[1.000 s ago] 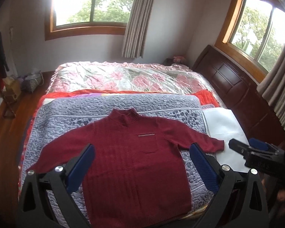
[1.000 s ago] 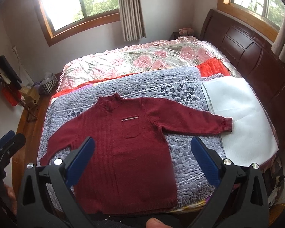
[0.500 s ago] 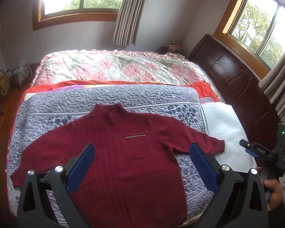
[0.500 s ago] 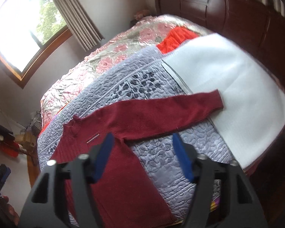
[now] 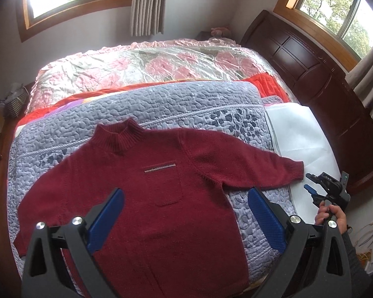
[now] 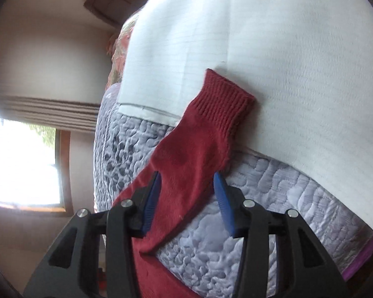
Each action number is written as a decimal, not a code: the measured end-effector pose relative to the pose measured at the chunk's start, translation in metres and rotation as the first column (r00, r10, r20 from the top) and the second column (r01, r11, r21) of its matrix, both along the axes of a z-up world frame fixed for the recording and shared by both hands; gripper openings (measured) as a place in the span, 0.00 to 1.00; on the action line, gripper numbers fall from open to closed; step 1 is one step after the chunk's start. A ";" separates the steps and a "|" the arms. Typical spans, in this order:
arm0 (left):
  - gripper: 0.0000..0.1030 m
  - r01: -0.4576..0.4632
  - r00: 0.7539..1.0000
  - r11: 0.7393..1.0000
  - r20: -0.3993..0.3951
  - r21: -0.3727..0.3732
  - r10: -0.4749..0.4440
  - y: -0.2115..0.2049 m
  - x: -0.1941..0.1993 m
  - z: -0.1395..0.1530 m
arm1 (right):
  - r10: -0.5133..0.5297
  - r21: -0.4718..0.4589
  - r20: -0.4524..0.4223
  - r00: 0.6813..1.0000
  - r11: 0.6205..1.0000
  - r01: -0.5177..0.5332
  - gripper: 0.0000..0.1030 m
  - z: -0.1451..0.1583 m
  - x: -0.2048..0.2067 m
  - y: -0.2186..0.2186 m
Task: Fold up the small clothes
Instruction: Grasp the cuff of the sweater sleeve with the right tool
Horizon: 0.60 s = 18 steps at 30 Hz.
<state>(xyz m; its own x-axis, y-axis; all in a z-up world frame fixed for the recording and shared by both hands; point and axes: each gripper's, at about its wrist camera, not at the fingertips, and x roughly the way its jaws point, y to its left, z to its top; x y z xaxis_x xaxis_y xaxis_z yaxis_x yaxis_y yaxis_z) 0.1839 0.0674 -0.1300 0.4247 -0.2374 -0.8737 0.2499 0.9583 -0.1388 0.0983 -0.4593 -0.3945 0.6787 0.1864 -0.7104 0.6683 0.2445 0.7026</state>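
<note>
Right gripper [image 6: 186, 188] now astride sweater [image 5: 161, 198] cuff [image 6: 223, 99]

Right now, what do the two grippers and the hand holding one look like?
The left gripper and the right gripper are alike: black angular frames with triangular cutouts, round silver bolts, and textured blue finger pads. The left wrist view shows the right one's black body with a small green light, held by a hand in a dark grey sleeve.
</note>
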 end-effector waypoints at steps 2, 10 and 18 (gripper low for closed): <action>0.96 0.009 1.000 1.000 -0.024 0.005 -0.009 -0.012 0.004 -0.011 | -0.039 0.046 -0.001 0.999 0.998 0.039 0.43 -0.024 0.003 -0.016; 0.96 0.024 0.996 0.999 -0.089 0.022 -0.022 -0.042 0.012 -0.048 | -0.085 0.096 -0.015 0.996 0.992 0.086 0.44 -0.068 0.012 -0.044; 0.96 0.037 0.992 0.998 -0.124 0.045 -0.031 -0.048 0.015 -0.065 | -0.075 0.106 0.031 0.997 0.992 0.071 0.44 -0.071 0.027 -0.043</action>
<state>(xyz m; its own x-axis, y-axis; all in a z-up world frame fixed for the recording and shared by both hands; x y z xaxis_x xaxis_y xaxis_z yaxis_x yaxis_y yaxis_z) 0.1988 0.0191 -0.1950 0.3057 -0.2074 -0.9293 0.2662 0.9557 -0.1257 0.1251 -0.5026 -0.4655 0.7175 0.2074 -0.6650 0.6560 0.1197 0.7452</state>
